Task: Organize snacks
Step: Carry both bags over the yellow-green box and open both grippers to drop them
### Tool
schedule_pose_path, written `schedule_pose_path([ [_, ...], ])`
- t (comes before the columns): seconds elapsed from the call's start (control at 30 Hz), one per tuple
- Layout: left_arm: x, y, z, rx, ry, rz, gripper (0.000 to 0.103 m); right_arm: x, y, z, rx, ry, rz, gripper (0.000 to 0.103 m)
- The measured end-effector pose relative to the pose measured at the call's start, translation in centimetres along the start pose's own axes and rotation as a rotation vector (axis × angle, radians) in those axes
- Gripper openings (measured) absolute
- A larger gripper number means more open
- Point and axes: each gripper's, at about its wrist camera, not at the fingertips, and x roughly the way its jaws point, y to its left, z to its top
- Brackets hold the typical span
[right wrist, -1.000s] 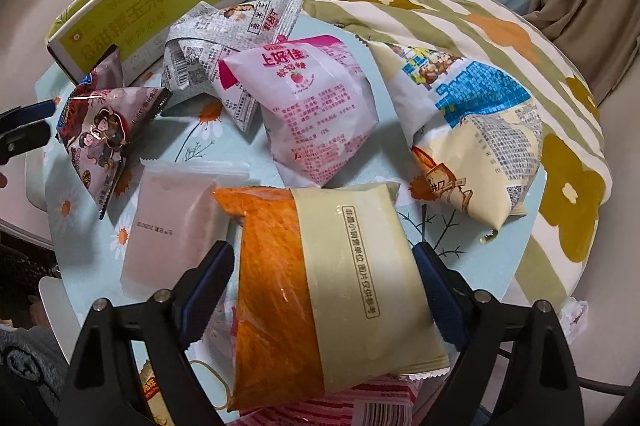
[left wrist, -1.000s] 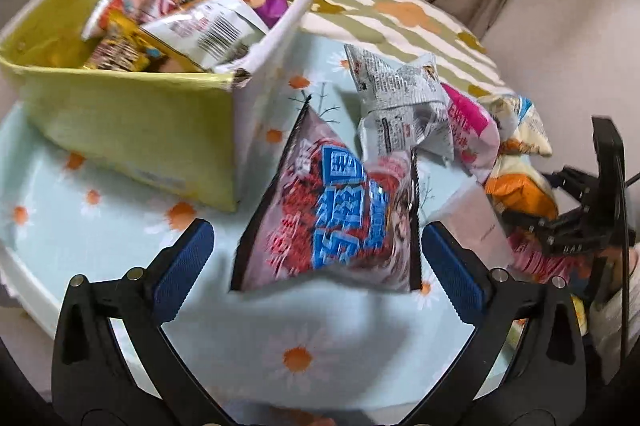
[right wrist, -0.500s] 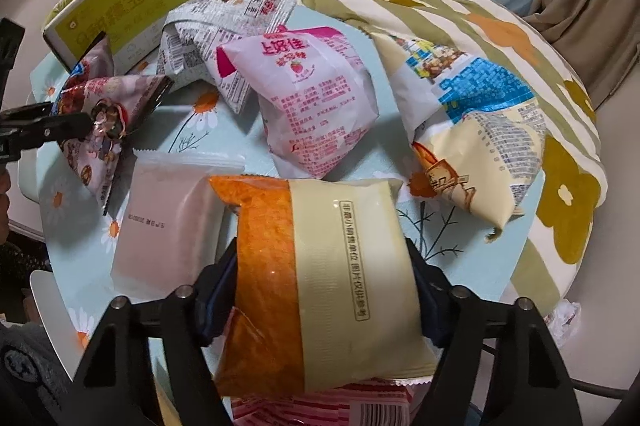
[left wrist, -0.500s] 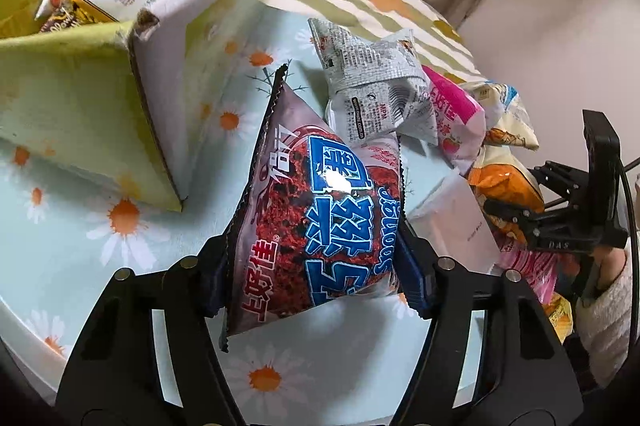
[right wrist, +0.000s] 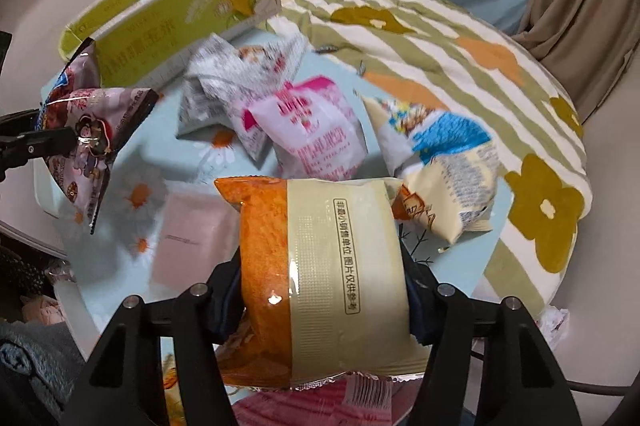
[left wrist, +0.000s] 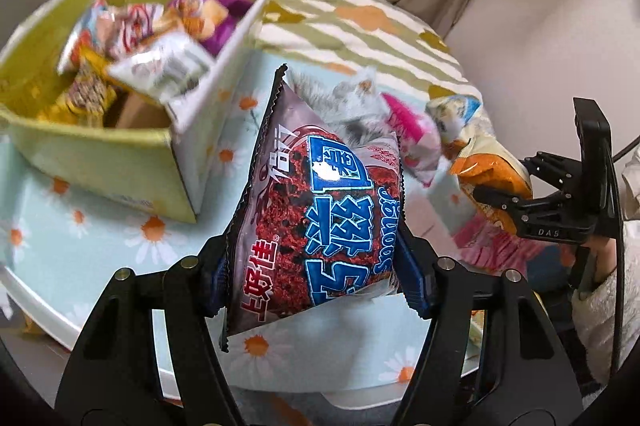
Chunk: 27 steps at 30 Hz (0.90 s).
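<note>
In the left wrist view we see our left gripper (left wrist: 314,280) clamped on a red-and-blue bag (left wrist: 320,214), its blue pads pressing both sides of the pack, which stands on end and is lifted off the tablecloth (left wrist: 100,250). Up and to the left sits the yellow box (left wrist: 108,162), open at the top, with several snack packs (left wrist: 160,46) piled inside; the held bag is just beside the box's near corner, not in it. Behind the bag lie a grey pack (left wrist: 352,106) and a pink pack (left wrist: 412,134), both blurred. At the right edge the right gripper (left wrist: 504,186) is closed on an orange bag (left wrist: 492,174). In the right wrist view we see the right gripper (right wrist: 324,290) squeezing the orange bag (right wrist: 320,286) from both sides, the bag upright between the pads and raised above the table. Under it shows a striped pink wrapper (right wrist: 320,406). Beyond it, on the tablecloth (right wrist: 132,194), lie a flat pale-pink pouch (right wrist: 188,238), the pink pack (right wrist: 316,134), the crumpled grey pack (right wrist: 232,82) and a cream-and-blue bag (right wrist: 444,162), all near one another. The box (right wrist: 172,26) stands at the far left, and the left gripper (right wrist: 36,142) holds the red-and-blue bag (right wrist: 96,130) just in front of it.
</note>
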Motion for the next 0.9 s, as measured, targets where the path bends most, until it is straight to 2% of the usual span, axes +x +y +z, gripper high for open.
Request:
schedule_pose_path([
  [0.23, -6.1, 0.1, 3.6, 0.039, -0.116, 0.032, 0.066, -4.3, 1.8, 2.2, 0.028, -0.083, 0.028, 0.059],
  [0.33, -8.1, 1.3, 5.9, 0.041, -0.164, 0.054, 0.067, -6.0, 3.4, 4.5, 0.029, -0.134, 0.032, 0.059],
  [0.47, -10.0, 4.3, 8.3, 0.03, -0.188, 0.076, 0.067, -7.6, 6.5, 8.4, 0.022, -0.203, 0.043, 0.059],
  [0.7, -10.3, 12.1, 12.4, -0.004, -0.161, 0.103, 0.068, -7.9, 12.6, 15.7, 0.028, -0.263, 0.063, 0.059],
  [0.9, -7.9, 18.5, 15.0, 0.006, -0.08, 0.096, 0.068, -4.9, 17.5, 21.2, 0.05, -0.253, 0.068, 0.059],
])
